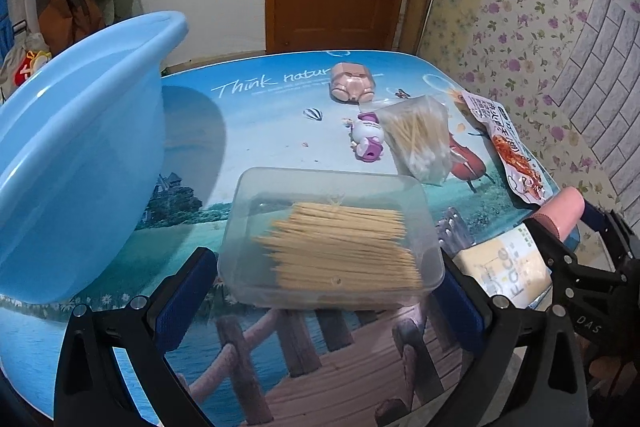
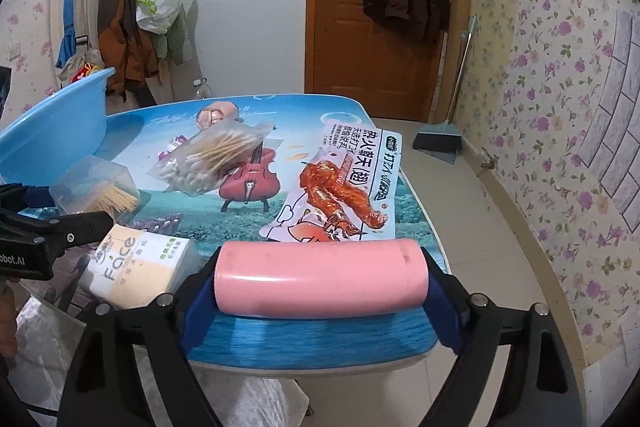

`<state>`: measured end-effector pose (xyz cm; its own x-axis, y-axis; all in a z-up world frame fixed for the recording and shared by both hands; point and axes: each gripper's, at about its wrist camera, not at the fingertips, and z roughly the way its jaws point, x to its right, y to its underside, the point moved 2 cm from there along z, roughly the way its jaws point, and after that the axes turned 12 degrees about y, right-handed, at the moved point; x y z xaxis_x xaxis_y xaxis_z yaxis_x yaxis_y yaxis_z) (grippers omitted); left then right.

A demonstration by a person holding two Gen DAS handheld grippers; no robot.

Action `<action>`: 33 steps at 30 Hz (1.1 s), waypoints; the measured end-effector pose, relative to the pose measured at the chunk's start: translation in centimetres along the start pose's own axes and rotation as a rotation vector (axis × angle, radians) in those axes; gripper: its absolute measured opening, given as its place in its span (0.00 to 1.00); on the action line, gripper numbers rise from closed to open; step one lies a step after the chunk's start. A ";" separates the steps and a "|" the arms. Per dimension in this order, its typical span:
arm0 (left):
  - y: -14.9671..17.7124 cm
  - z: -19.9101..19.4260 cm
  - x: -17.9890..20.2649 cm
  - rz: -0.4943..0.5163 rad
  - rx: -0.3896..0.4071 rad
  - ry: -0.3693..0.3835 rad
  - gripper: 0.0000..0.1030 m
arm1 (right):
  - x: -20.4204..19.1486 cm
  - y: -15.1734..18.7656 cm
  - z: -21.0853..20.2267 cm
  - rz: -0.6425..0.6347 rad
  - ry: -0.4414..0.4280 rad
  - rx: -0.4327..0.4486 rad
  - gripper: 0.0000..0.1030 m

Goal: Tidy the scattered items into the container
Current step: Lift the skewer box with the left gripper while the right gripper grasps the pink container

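Observation:
A clear plastic box of toothpicks [image 1: 332,235] sits between the blue pads of my left gripper [image 1: 324,267], and both pads touch its sides, so the gripper is shut on it. My right gripper [image 2: 322,279] is shut on a pink rounded case [image 2: 320,279], one pad against each end, at the table's near right corner. The light blue basin [image 1: 80,167] stands at the left, close to the toothpick box. A bag of cotton swabs [image 1: 416,139], a chicken-wing snack packet [image 2: 340,187], a tissue pack [image 2: 140,263], a small purple-and-white toy [image 1: 368,143] and a beige figure [image 1: 352,83] lie on the table.
The table [image 1: 260,131] has a printed blue landscape top, and its right edge drops to a tiled floor. A purple blister pack [image 2: 160,225] lies beside the tissue pack. A dustpan [image 2: 438,141] leans by the wooden door [image 2: 380,27]. Coats and bags hang on the far wall.

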<state>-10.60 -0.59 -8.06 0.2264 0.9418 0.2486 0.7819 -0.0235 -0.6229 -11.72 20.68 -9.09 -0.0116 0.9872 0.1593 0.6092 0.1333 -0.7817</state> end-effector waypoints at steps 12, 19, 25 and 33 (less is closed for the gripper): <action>-0.3 1.0 0.9 0.053 0.013 -0.014 1.00 | 0.4 0.5 0.2 0.029 -0.018 0.013 0.86; -0.1 0.9 0.5 0.053 0.067 -0.023 1.00 | 0.4 0.8 0.2 0.043 -0.014 0.047 0.86; -0.2 0.9 0.4 0.047 0.078 -0.032 1.00 | 0.2 0.9 0.4 0.043 -0.015 0.053 0.86; 0.3 1.0 0.7 0.083 0.113 -0.051 0.98 | 0.2 0.8 0.5 0.064 -0.030 0.055 0.86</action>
<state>-10.77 0.37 -8.85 0.2557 0.9540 0.1565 0.6905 -0.0669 -0.7202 -11.69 20.99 -9.98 0.0018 0.9959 0.0903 0.5647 0.0735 -0.8220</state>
